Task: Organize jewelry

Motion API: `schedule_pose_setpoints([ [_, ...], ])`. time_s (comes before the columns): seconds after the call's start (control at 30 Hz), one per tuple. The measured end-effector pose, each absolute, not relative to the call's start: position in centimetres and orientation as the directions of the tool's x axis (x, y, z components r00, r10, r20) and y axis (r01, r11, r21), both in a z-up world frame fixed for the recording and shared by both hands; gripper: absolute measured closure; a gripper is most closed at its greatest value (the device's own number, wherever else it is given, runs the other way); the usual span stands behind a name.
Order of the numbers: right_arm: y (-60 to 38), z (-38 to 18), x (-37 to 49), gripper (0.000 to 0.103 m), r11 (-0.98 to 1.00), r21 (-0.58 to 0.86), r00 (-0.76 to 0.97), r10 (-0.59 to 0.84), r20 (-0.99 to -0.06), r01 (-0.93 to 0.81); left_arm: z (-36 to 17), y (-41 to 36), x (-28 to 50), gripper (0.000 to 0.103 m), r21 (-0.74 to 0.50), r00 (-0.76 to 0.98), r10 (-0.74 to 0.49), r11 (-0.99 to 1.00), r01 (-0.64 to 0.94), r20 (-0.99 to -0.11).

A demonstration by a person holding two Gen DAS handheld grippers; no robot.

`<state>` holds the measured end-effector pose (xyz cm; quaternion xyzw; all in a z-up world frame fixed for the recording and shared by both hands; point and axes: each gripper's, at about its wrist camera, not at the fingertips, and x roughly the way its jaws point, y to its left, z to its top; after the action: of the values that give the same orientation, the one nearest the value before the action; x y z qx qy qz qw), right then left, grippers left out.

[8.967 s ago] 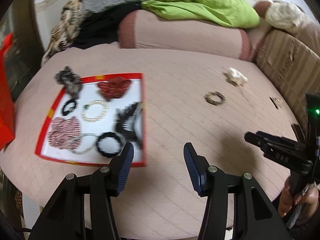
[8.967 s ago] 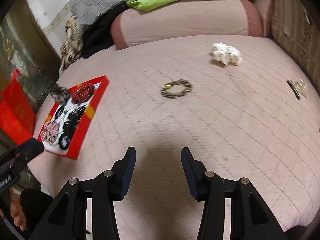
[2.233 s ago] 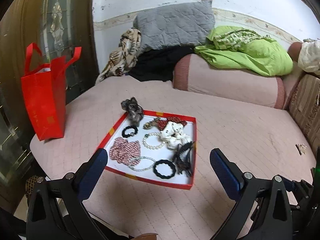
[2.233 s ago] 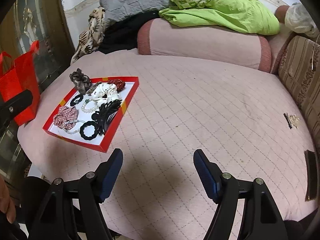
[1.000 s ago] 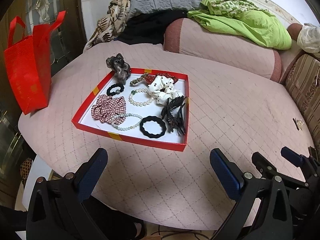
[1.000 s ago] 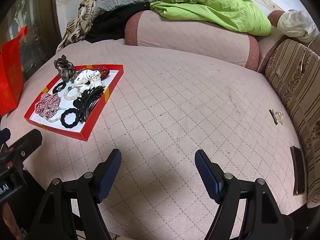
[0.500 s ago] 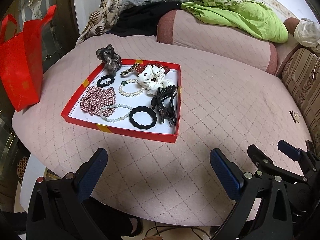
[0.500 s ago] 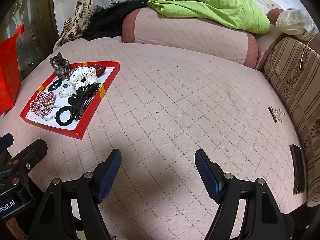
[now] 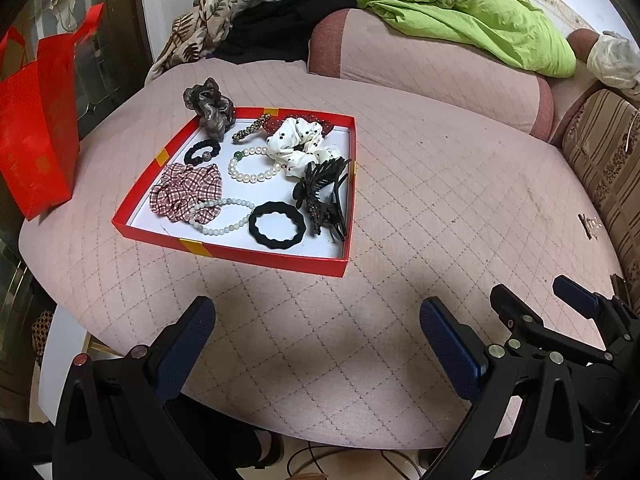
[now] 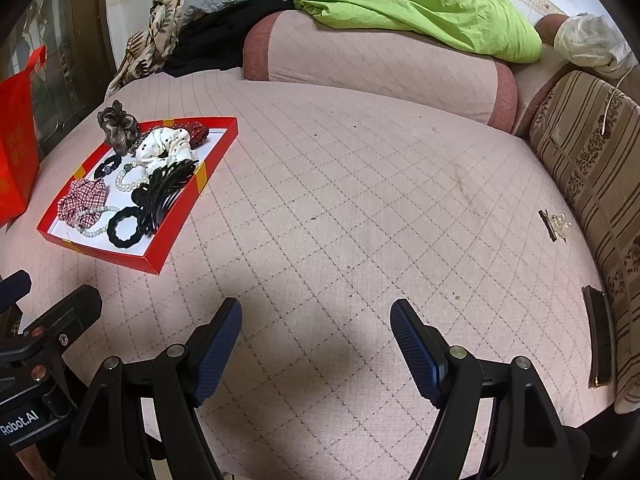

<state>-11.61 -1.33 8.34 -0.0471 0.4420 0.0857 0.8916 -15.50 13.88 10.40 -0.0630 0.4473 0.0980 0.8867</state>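
A red-rimmed white tray (image 9: 264, 259) (image 10: 218, 146) sits on the pink quilted bed and holds a white dotted scrunchie (image 9: 298, 142), a plaid scrunchie (image 9: 184, 192), pearl bracelets (image 9: 250, 168), black hair ties (image 9: 277, 225) and a black claw clip (image 9: 324, 196). A brown scrunchie (image 9: 210, 106) rests on the tray's far left corner. A small hair clip (image 10: 554, 224) (image 9: 588, 224) lies loose near the bed's right edge. My left gripper (image 9: 316, 340) is open and empty, near the bed's front edge below the tray. My right gripper (image 10: 316, 340) is open and empty, right of the tray.
A red bag (image 9: 38, 120) stands left of the bed. A pink bolster (image 10: 380, 64) with a green blanket (image 10: 420, 4) lies at the back. A striped cushion (image 10: 592, 168) borders the right side, with a dark phone (image 10: 598, 336) beside it.
Both grippers stay open and have tilted down and come closer to the bed. Earlier, a bead bracelet and the white scrunchie lay on the bed; now they are in the tray.
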Motion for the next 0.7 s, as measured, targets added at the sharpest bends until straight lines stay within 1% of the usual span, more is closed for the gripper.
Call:
schedule_pose_setpoints([
  [0.1, -1.4, 8.3, -11.5, 0.020, 0.981, -0.010, 0.600, 0.109, -0.793, -0.191, 10.3, 13.9, -15.4, 0.001, -0.026, 0.579, 0.114, 0.973, -0.228, -0.807],
  [0.33, -1.2, 7.9, -11.4, 0.019, 0.980, -0.016, 0.588, 0.105, -0.802, -0.198, 9.8, 14.4, -15.3, 0.001, -0.047, 0.568, 0.095, 0.972, -0.230, -0.818],
  [0.7, -0.3, 8.0, -11.7, 0.019, 0.977, -0.037, 0.591, 0.097, -0.801, -0.211, 9.6, 15.2, -15.4, 0.001, -0.052, 0.561, 0.101, 0.967, -0.249, -0.822],
])
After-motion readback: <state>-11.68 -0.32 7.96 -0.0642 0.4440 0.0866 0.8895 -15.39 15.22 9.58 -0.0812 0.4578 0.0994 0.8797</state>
